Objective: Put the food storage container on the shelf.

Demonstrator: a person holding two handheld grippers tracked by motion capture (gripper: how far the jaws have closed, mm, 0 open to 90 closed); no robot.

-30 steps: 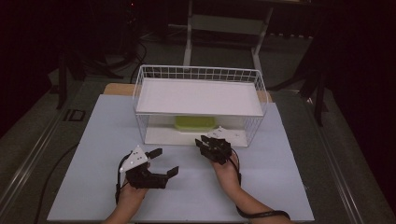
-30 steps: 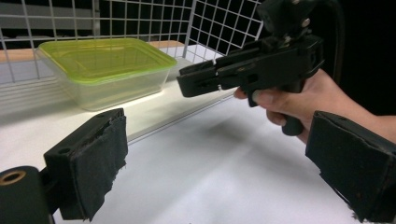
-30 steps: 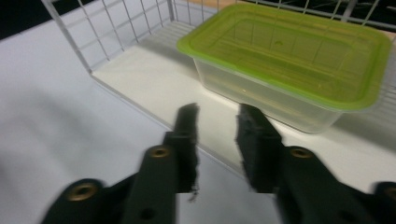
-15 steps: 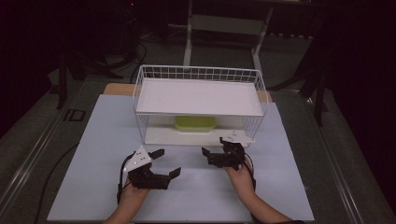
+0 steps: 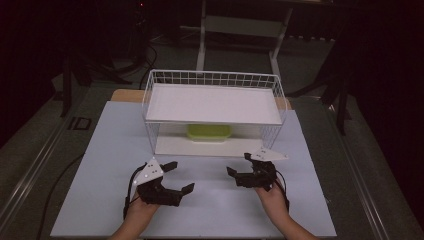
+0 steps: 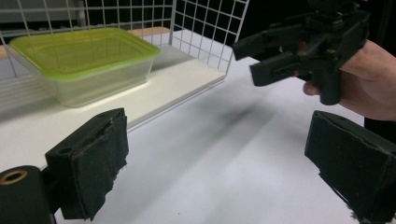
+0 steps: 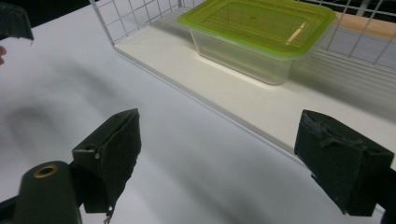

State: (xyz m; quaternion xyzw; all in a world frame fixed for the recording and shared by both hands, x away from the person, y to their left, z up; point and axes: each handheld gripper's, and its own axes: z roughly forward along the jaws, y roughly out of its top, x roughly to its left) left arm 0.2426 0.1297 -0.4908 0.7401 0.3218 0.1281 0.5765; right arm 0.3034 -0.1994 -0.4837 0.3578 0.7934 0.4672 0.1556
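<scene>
A clear plastic container with a green lid (image 5: 209, 132) sits on the lower board of a white wire rack (image 5: 150, 102); the container (image 6: 84, 56) is closed and upright. My left gripper (image 5: 181, 176) rests open on the white table, in front of the rack's left part, with nothing between its jaws (image 6: 219, 172). Open as well, my right gripper (image 5: 239, 165) is held just above the table in front of the rack's right part, its jaws turned left. From it, the container (image 7: 257, 28) lies beyond the open jaws (image 7: 224, 158). The right gripper (image 6: 303, 46) faces the left one.
The rack has an upper white shelf (image 5: 215, 102) with a wire rim and an open front. A white mat (image 5: 100, 150) covers the table, with a wooden edge (image 5: 125, 94) behind the rack. Dark floor and stand legs (image 5: 202, 35) lie beyond.
My right gripper has drawn back from the rack's front toward the person and to the right, turning its jaws leftward. The left gripper has hardly moved.
</scene>
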